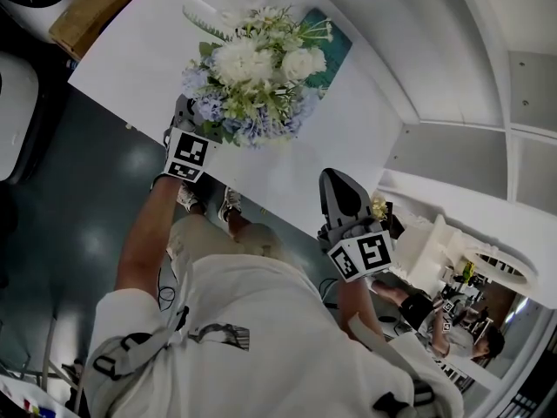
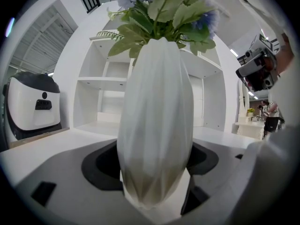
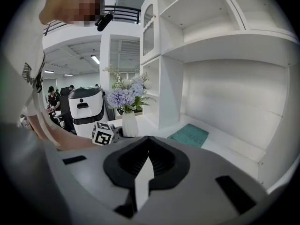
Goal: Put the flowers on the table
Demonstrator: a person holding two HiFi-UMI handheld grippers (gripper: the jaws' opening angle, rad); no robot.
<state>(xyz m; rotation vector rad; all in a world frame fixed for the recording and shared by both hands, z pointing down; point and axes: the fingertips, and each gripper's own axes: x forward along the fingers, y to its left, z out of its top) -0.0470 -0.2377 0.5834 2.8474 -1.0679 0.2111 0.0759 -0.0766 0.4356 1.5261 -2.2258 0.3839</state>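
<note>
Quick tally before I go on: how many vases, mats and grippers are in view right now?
vase of flowers: 1
teal mat: 1
grippers: 2, left gripper clamped on the vase, right gripper shut, empty
Total: 4

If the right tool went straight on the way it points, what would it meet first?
Probably the white shelf unit's upright panel, which sits dead ahead. The vase of flowers stands left of that line and the green mat lies right of it. Depth is hard to judge.
</note>
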